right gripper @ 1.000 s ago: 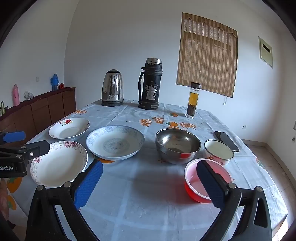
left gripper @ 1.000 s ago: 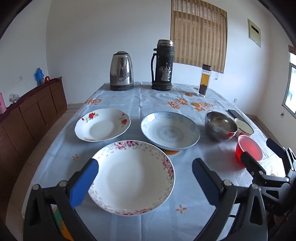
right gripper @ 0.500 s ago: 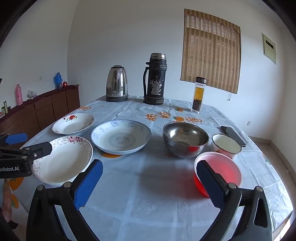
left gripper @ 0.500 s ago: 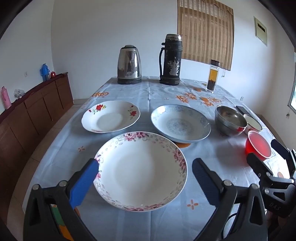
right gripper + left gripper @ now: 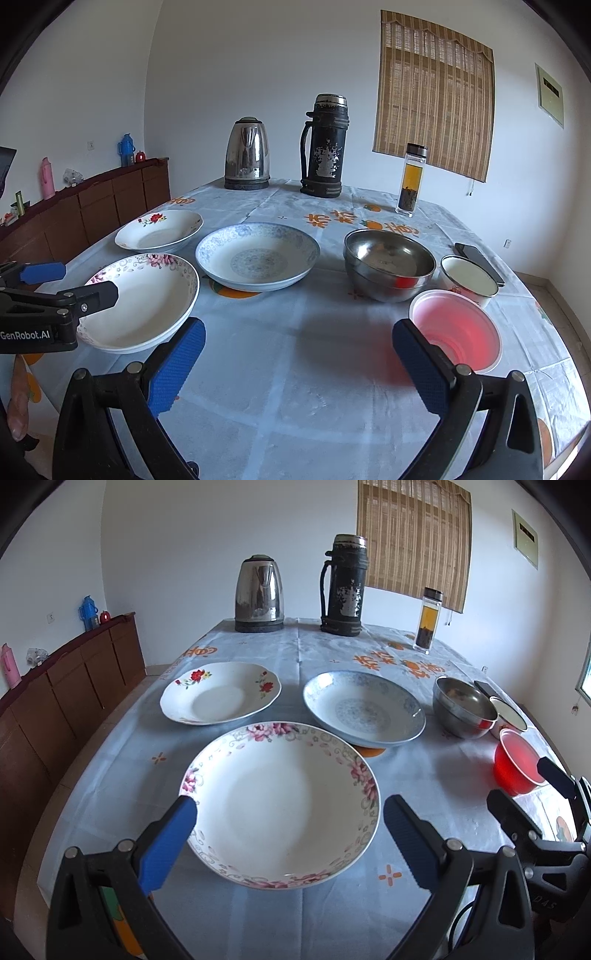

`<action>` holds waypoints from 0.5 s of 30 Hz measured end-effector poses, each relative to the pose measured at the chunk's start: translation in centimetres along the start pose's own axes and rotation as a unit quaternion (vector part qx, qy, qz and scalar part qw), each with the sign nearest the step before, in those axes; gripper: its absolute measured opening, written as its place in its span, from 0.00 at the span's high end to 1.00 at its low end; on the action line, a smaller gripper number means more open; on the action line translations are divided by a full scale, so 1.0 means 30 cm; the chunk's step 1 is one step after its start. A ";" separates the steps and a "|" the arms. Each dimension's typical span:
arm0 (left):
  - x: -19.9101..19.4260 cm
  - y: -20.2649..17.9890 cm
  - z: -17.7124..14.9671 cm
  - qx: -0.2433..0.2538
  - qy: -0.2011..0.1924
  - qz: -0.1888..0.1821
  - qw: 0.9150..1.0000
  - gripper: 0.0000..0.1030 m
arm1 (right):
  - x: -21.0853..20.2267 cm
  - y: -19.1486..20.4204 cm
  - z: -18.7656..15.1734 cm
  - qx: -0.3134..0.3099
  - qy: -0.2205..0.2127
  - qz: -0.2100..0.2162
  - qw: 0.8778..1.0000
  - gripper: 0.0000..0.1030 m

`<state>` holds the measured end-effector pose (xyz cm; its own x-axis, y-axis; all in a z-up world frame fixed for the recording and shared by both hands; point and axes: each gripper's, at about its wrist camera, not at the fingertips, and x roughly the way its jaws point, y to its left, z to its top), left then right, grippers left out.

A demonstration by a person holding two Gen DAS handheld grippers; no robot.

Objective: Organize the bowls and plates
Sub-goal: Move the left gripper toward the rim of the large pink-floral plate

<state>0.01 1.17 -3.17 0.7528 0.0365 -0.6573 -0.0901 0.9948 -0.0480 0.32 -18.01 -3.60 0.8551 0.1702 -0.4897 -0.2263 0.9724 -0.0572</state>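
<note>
L gripper (image 5: 288, 830) jaws apart, straddling pink plate (image 5: 280, 805) at table's (image 5: 332, 919) near edge | R gripper (image 5: 295, 358) apart, empty, beside red bowl (image 5: 456, 334) | advice: clamp near rim, lift level, stack on blue plate (image 5: 364, 712)

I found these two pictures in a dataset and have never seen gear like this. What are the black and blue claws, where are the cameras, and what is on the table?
The claws are two hand-held grippers; a person carries one in each hand. Each has a fisheye camera looking forward along its two blue-padded fingers.

One picture is from the left gripper, open above a pink-flowered plate. The other is from the right gripper, open beside a red plastic bowl. Neither holds anything.

The table also carries a red-flowered plate, a blue-patterned plate, a steel bowl and a small white bowl, with a kettle, a dark flask, a glass bottle and a phone further back.
</note>
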 end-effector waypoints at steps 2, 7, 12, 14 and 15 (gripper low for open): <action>0.000 0.001 -0.002 0.001 0.001 0.001 1.000 0.00 | 0.000 0.001 -0.005 0.001 -0.002 0.001 1.000 0.01; 0.009 0.002 -0.005 0.001 0.003 0.007 1.000 0.00 | -0.002 0.005 -0.009 -0.001 -0.001 0.001 1.000 0.01; 0.013 0.004 -0.011 0.001 0.006 0.009 1.000 0.00 | -0.001 0.001 -0.005 0.005 0.000 0.013 1.000 0.01; 0.013 0.004 -0.012 0.002 0.006 0.010 1.000 0.00 | 0.002 0.002 -0.006 0.008 0.001 0.017 1.000 0.01; 0.012 0.005 -0.012 0.001 0.006 0.011 1.000 0.00 | 0.004 0.003 -0.006 0.009 0.001 0.017 1.000 0.01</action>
<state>0.05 1.28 -3.69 0.7423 0.0562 -0.6677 -0.1043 0.9940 -0.0324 0.31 -17.92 -3.81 0.8457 0.2031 -0.4936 -0.2469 0.9687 -0.0245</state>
